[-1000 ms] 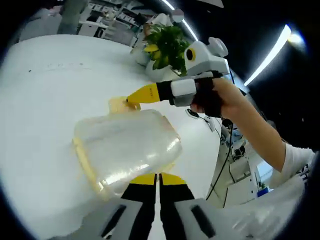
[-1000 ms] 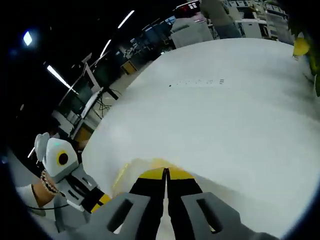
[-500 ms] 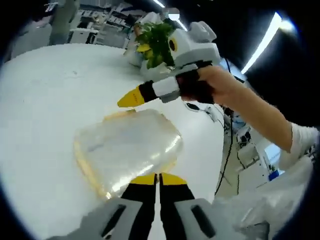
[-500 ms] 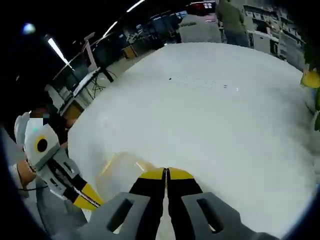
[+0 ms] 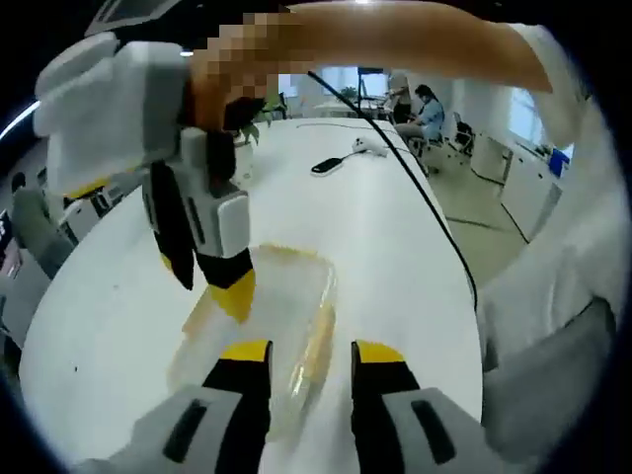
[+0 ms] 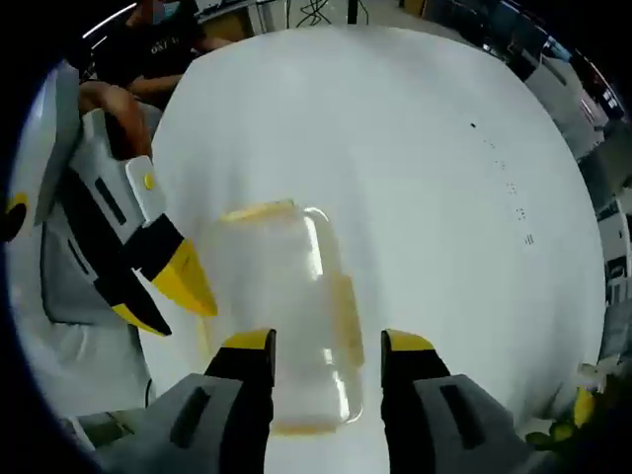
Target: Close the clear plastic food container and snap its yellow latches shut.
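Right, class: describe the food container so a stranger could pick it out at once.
Start at the big white round table. Near one edge of it, between the two grippers' yellow-tipped jaws, lies the clear plastic container. It is a see-through rounded box with yellow latches along its sides, unlike the dark device lying further along the table.

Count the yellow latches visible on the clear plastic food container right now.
2 in the right gripper view: one yellow latch on the far short edge of the clear plastic food container, another yellow latch along its right long side. Others may be hidden behind the grippers.
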Tool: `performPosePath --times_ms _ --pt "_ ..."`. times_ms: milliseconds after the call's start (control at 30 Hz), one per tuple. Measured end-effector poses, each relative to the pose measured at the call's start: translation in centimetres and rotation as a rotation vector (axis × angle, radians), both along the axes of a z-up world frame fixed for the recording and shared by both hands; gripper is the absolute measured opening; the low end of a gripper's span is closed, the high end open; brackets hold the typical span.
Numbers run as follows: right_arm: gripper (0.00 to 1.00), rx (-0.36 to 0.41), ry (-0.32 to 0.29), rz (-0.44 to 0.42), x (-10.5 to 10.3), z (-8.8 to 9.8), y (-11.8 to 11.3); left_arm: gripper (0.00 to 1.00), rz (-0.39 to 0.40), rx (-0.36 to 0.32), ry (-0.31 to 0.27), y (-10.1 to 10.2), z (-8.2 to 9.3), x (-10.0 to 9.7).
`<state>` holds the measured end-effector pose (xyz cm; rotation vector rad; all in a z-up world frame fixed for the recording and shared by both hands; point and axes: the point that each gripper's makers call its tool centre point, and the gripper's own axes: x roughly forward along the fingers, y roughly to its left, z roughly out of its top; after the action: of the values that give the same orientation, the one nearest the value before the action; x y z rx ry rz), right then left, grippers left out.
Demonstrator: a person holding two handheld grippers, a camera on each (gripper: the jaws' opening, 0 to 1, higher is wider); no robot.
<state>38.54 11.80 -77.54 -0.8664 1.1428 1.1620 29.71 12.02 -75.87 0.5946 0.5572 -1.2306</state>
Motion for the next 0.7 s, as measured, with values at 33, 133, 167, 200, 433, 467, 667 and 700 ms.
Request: performPosePath --times_ms 33,133,167,200,433,467,667,700 --pt "0.39 -0.009 0.008 0.012 0.0 0.0 -0.1 0.26 -0.001 0.017 -0.003 0.2 -0.3 0.1" --pt "0.4 -0.023 0.024 0.033 0.0 0.0 -0.1 0.26 -0.021 0.025 -0.022 0.3 -0.3 0.2" --pt "0.41 -0.033 0.034 0.041 -0.2 -0.1 -0.3 0.26 -0.023 0.015 -0.024 0.2 -0.2 0.3" --pt "0.42 -0.036 0.037 0.044 -0.2 -0.1 -0.3 0.27 -0.022 0.006 -0.027 0.0 0.0 0.4" --pt "0.4 -0.076 0.047 0.093 -0.5 -0.3 -0.7 0.28 -0.04 -0.011 -0.072 -0.9 0.3 1.4" --pt "0.39 -0.071 0.055 0.092 -0.5 -0.3 -0.6 0.28 -0.045 -0.001 -0.072 -1.0 0.0 1.4" --pt "0.36 -0.081 0.079 0.104 -1.0 -0.4 -0.4 0.33 -0.038 0.051 -0.092 -1.1 -1.2 1.9" --pt "0.35 -0.085 0.084 0.103 -1.1 -0.5 -0.4 0.32 -0.049 0.053 -0.087 -1.2 -1.3 1.7"
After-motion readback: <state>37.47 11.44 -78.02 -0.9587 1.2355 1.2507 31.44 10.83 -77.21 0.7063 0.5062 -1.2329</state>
